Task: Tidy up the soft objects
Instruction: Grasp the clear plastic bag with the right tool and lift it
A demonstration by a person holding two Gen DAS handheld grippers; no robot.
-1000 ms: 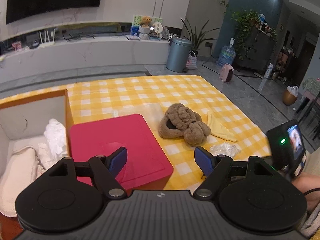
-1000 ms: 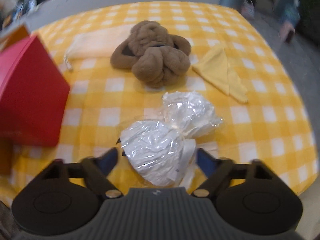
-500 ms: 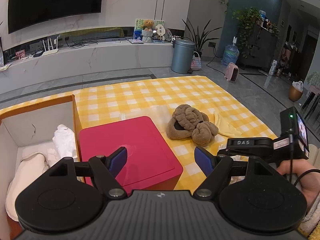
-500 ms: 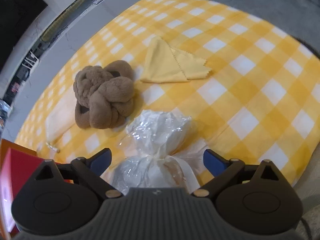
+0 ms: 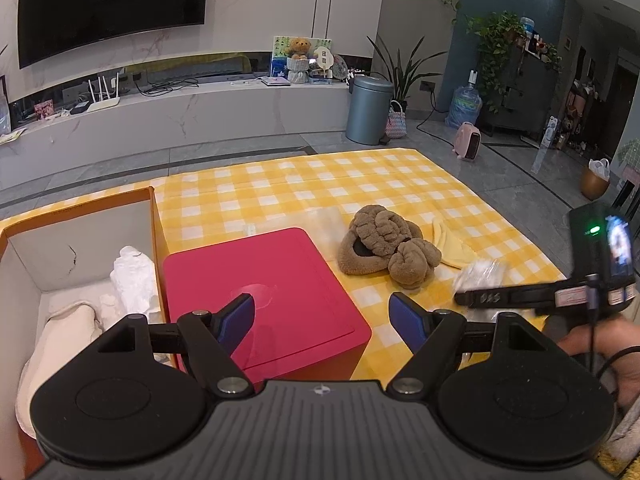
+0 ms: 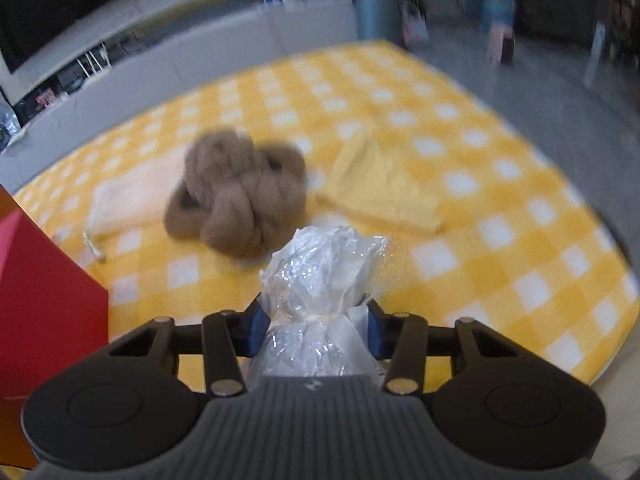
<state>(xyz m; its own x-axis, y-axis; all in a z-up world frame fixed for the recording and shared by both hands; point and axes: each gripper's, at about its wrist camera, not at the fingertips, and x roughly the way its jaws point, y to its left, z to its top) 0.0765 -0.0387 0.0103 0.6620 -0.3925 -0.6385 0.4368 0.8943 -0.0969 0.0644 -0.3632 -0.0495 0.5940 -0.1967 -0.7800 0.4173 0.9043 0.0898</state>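
The right gripper (image 6: 314,330) has its jaws clamped on a crinkled clear plastic bag (image 6: 320,280) that holds something white. The bag is cinched at a waist with a thin pale tie, and the blue pads (image 6: 256,326) press in at that waist from both sides. One puffed lobe bulges forward past the jaws, glossy and creased; the other sits back between the jaws against the gripper body. Whether the bag touches the yellow-checked surface (image 6: 500,240) cannot be told, as the right wrist view is blurred.

Ahead of these jaws and a little to their left lies a brown plush knot (image 6: 236,192), thick fuzzy rolls looped into a rounded bundle. Ahead and to their right is a folded yellow cloth (image 6: 376,188), flat, with a pointed corner towards the far edge. Beyond the knot to the left lies a flat pale pouch (image 6: 128,196), lying on the surface.

The left gripper (image 5: 320,316) has its jaws well apart and holds nothing. Beneath and just ahead of its left jaw sits a closed red box (image 5: 264,288). Further left of it stands an open orange carton (image 5: 80,232), touching the red box, with white and cream soft goods (image 5: 132,276) inside. Ahead of the right jaw sits the brown knot, and the right gripper with the bag shows at the far right.
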